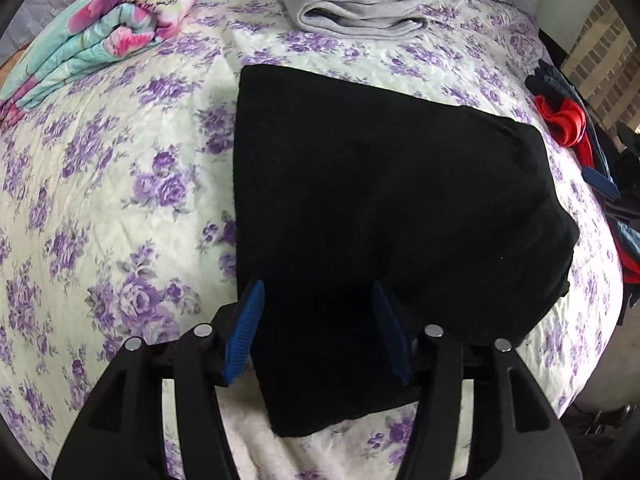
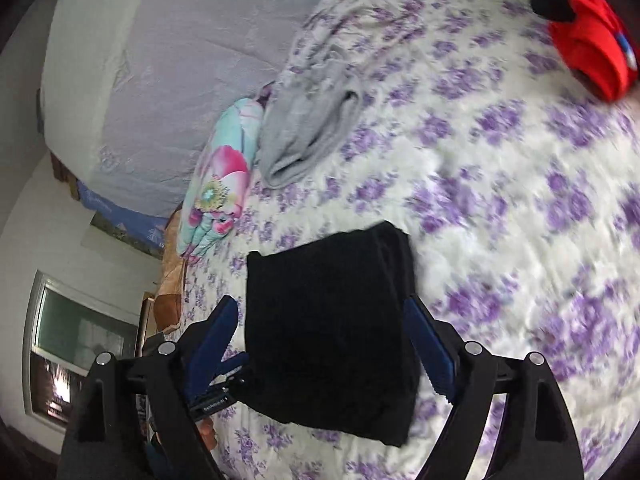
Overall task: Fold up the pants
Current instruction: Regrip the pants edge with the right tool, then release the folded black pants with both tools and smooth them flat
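Pants [image 1: 380,208] lie folded on bedspread [image 1: 120,200], both grippers' fingers [image 1: 244,328] released.

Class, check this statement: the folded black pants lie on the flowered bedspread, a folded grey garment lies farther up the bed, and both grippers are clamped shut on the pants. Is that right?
Not quite. The left gripper and right gripper are both open, their pads not pressing the black pants, as each wrist view shows. The pants do lie folded on the flowered bedspread, with the grey garment farther up.

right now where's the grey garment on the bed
In the left wrist view the folded grey garment lies at the top centre on the floral bedspread, beyond the black pants, right of the colourful folded blanket.
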Demonstrator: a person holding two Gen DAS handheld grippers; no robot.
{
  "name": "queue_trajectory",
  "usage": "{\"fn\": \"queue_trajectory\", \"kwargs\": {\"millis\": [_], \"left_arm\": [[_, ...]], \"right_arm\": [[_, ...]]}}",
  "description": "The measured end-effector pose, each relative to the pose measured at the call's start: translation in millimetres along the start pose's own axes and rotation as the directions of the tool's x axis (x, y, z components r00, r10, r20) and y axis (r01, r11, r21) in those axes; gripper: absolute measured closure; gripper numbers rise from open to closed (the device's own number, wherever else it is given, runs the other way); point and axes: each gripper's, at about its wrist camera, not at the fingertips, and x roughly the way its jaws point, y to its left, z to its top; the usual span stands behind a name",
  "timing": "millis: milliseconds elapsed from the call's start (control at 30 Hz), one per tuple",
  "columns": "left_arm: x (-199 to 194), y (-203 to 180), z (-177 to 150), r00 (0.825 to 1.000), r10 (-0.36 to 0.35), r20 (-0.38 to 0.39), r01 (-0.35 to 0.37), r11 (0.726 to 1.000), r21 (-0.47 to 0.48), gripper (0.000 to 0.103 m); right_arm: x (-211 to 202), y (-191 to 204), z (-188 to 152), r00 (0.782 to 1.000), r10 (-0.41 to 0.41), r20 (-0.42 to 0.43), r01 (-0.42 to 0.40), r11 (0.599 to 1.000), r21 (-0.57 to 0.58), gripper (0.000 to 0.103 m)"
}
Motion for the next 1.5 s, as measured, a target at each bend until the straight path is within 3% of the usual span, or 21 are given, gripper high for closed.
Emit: {"fn": "queue_trajectory", "kwargs": {"millis": [167, 233, 300, 367, 400, 467, 667, 733, 767, 800, 900, 967, 1033, 1067, 1133, 1167, 1200, 1267, 1300, 1433, 1500], "left_arm": [[-27, 1, 1, 0.997, -0.014, 0.074, 0.014, 1.000, -0.001, 0.049], [-33, -2, -1, 0.995, -0.028, 0.097, 0.027, 1.000, 0.008, 0.045], [-27, -5, -5, 0.997, -0.011, 0.078, 0.010, 1.000, 0.018, 0.040], [-5, -5, -13, 0.999, 0.046, 0.003, -0.046, 0.998, 0.036, 0.038], [4, -4, -18, 0.997, 0.077, -0.028, -0.076, 0.996, 0.041, 0.038], [-1, 1, -21, 0.998, 0.062, -0.017, -0.061, 0.998, 0.023, 0.038], [-24, 15, -9, 0.999, -0.022, 0.045, 0.023, 0.999, -0.043, 0.037], [-15, 10, -7, 0.999, -0.027, 0.022, 0.028, 0.999, -0.033, 0.033], [-3, 3, -7, 1.000, 0.005, -0.011, -0.005, 1.000, -0.008, 0.033], [8, 0, -9, 0.997, 0.056, -0.046, -0.055, 0.998, 0.015, 0.031], [-3, 2, -13, 0.998, 0.052, -0.026, -0.051, 0.998, 0.019, 0.032], [-20, 7, -11, 0.998, 0.061, 0.020, -0.061, 0.998, 0.017, 0.032], [-41, 16, -7, 0.996, 0.057, 0.073, -0.057, 0.998, -0.001, 0.032], [-49, 19, -5, 0.994, 0.055, 0.095, -0.055, 0.998, -0.009, 0.032], [-67, 24, -4, 0.987, 0.045, 0.152, -0.043, 0.999, -0.019, 0.026], [-74, 24, -5, 0.984, 0.046, 0.172, -0.043, 0.999, -0.019, 0.022], [-77, 23, -6, 0.981, 0.057, 0.184, -0.054, 0.998, -0.018, 0.018], [-78, 16, -4, 0.979, 0.089, 0.183, -0.089, 0.996, -0.010, 0.018], [-77, 12, -5, 0.980, 0.098, 0.172, -0.098, 0.995, -0.006, 0.018], [-74, 0, -1, 0.981, 0.124, 0.152, -0.127, 0.992, 0.008, 0.018], [-74, -8, 2, 0.978, 0.143, 0.154, -0.148, 0.989, 0.021, 0.017]], "right_arm": [[58, 37, 23, 0.991, 0.085, -0.107, -0.093, 0.993, -0.072, 0.018], [80, 39, 25, 0.984, 0.115, -0.139, -0.124, 0.991, -0.058, 0.018], [98, 18, 27, 0.987, 0.059, -0.147, -0.060, 0.998, -0.004, 0.018], [114, -8, 27, 0.983, 0.023, -0.182, -0.013, 0.998, 0.058, 0.024], [114, -13, 28, 0.983, 0.034, -0.179, -0.021, 0.997, 0.073, 0.026], [109, -7, 30, 0.980, 0.030, -0.196, -0.017, 0.997, 0.071, 0.026], [73, 18, 28, 0.993, 0.076, -0.093, -0.079, 0.997, -0.022, 0.010], [84, 2, 17, 0.990, 0.030, -0.135, -0.031, 0.999, -0.005, 0.009], [92, -9, 11, 0.986, -0.003, -0.168, 0.005, 1.000, 0.012, 0.014], [91, -15, 8, 0.989, 0.015, -0.145, -0.010, 0.999, 0.032, 0.015], [69, -7, 16, 0.991, 0.040, -0.125, -0.027, 0.994, 0.102, 0.015], [41, 13, 25, 0.998, 0.036, -0.051, -0.035, 0.999, 0.011, 0.015], [3, 43, 30, 0.997, -0.054, 0.059, 0.062, 0.986, -0.152, 0.014], [-17, 59, 28, 0.986, -0.106, 0.133, 0.135, 0.963, -0.234, 0.009], [-52, 88, 15, 0.936, -0.194, 0.293, 0.300, 0.876, -0.378, 0.003], [-61, 96, 4, 0.913, -0.216, 0.345, 0.359, 0.829, -0.429, 0.003], [-65, 96, -4, 0.907, -0.221, 0.358, 0.378, 0.803, -0.461, 0.003], [-58, 87, -19, 0.922, -0.254, 0.292, 0.373, 0.785, -0.495, 0.003], [-53, 77, -26, 0.921, -0.291, 0.258, 0.382, 0.799, -0.465, 0.003], [-31, 22, -55, 0.953, -0.295, 0.062, 0.302, 0.933, -0.197, 0.003], [-21, -2, -69, 0.963, -0.268, -0.043, 0.265, 0.962, -0.057, 0.003]]}}
